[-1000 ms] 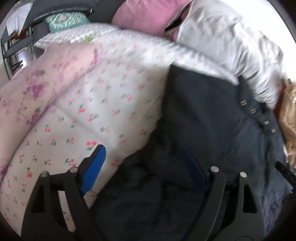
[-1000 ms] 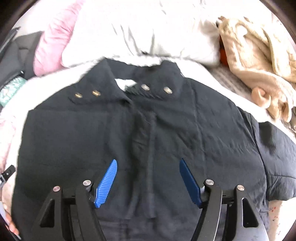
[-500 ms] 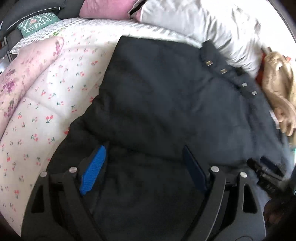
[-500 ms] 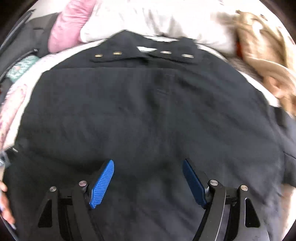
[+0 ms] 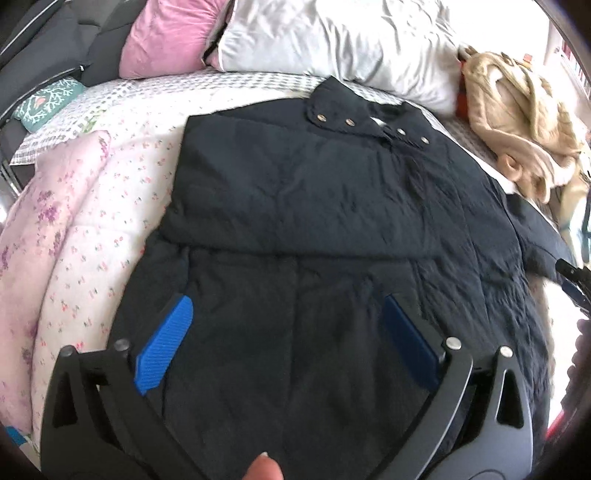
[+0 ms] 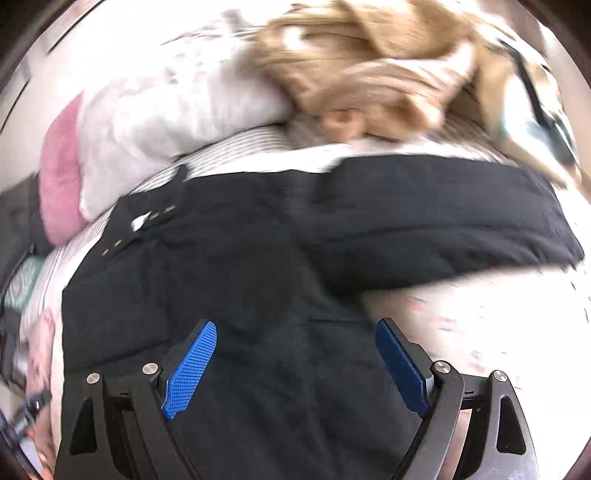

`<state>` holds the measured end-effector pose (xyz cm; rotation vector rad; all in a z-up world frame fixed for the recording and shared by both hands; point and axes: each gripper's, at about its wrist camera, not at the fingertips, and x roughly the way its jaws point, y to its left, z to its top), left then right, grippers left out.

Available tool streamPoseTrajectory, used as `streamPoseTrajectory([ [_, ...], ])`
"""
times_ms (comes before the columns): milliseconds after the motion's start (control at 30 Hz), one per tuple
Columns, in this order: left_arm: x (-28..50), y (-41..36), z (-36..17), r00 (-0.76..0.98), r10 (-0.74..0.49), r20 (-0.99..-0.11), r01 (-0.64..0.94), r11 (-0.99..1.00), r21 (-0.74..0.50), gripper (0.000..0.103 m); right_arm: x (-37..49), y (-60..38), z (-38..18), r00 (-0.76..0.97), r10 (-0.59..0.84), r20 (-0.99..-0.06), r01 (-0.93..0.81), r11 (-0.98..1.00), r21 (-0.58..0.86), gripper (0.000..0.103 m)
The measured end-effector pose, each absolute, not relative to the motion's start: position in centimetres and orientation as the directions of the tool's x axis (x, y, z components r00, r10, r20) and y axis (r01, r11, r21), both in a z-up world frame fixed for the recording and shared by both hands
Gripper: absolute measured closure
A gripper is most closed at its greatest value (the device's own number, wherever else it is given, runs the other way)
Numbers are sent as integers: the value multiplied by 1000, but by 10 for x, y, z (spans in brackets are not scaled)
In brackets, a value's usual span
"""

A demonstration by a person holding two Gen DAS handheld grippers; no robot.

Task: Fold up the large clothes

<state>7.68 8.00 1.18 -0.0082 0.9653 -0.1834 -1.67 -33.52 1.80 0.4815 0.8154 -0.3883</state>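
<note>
A large black quilted jacket [image 5: 332, 206] lies spread on the bed, its collar with metal snaps [image 5: 347, 121] toward the pillows and its left sleeve folded across the chest. In the right wrist view the jacket [image 6: 240, 266] shows its right sleeve [image 6: 443, 221] stretched out sideways over the quilt. My left gripper [image 5: 286, 332] hovers over the jacket's lower body, its jaws opening wide with nothing between them. My right gripper [image 6: 295, 350] hangs over the jacket's lower right side, jaws also opening, with only the cloth below them. This view is blurred by motion.
A cherry-print quilt [image 5: 110, 229] covers the bed at the left. A white pillow [image 5: 332, 40] and a pink pillow [image 5: 162, 33] lie at the head. A beige fleece garment [image 5: 517, 122] is heaped at the right. A fingertip [image 5: 264, 469] shows at the bottom edge.
Both grippers swung to the right across the jacket and their jaws widened. The left view went from the quilt's edge to the jacket's middle; the right view now reaches the outstretched sleeve.
</note>
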Motion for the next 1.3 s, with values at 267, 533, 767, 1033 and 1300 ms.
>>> streamPoseTrajectory([
  [267, 58, 72, -12, 464, -317, -827, 217, 946, -241, 1, -68, -417, -12, 559, -188, -808, 653, 700, 289, 14],
  [533, 59, 68, -9, 480, -474, -738, 228, 880, -416, 1, -111, -477, -14, 578, -248, -777, 746, 547, 381, 14],
  [767, 63, 60, -5, 487, -515, -705, 252, 856, -451, 1, -124, -515, -22, 608, -277, -744, 762, 464, 451, 14],
  [1033, 68, 56, -6, 508, -474, -719, 250, 880, -404, 1, -114, -538, -26, 683, -318, -658, 718, 458, 524, 14],
  [1300, 77, 57, -10, 519, -427, -741, 210, 904, -374, 1, -102, -541, -24, 687, -341, -642, 714, 481, 508, 40],
])
